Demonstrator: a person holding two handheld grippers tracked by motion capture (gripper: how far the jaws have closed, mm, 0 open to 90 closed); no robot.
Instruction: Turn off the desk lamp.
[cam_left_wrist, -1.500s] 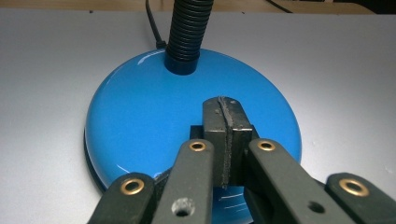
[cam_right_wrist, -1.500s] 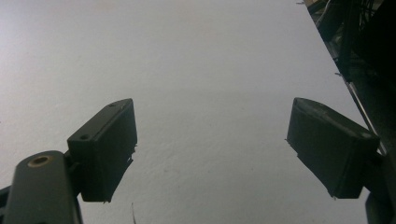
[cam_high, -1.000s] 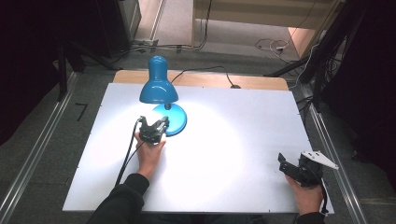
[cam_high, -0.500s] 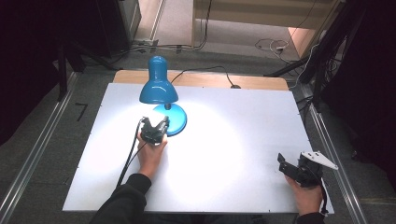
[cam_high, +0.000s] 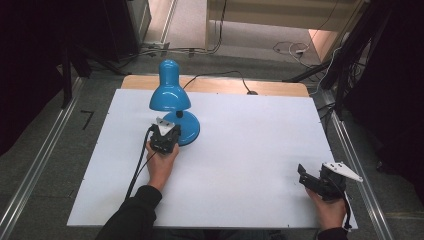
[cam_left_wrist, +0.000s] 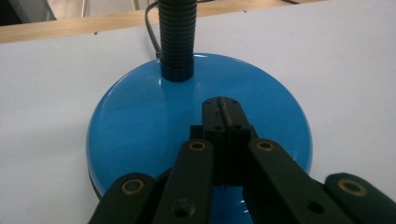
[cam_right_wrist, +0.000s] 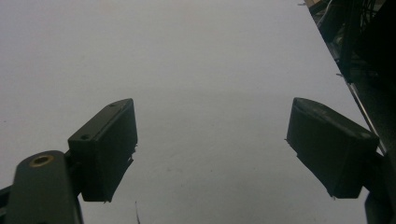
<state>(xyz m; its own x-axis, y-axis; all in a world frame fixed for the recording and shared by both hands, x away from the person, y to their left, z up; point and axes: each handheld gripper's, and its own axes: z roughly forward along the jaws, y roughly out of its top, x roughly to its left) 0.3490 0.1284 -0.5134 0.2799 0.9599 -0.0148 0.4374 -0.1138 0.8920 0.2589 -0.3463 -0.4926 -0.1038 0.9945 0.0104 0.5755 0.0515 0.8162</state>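
— What's the table like from where you stand?

— A white board (cam_high: 250, 165) laid over a wooden table (cam_high: 215, 85) whose strip shows along the far edge. Grey floor around it, metal rails (cam_high: 35, 170) down both sides, cables (cam_high: 287, 49) lying beyond the far end, dark stands at the corners.

— And the lamp?

— The blue desk lamp (cam_high: 170, 92) stands toward the far left of the board, shade over its round base (cam_left_wrist: 140, 126), black cord (cam_high: 220, 76) running off the back edge.

— The grippers?

— The left gripper (cam_left_wrist: 224, 112) has its jaws pressed together, tips right over the base's near part; whether they touch it I can't tell. The right gripper (cam_right_wrist: 210, 149) sits at the near right corner, jaws spread wide over bare board, well apart from the lamp.
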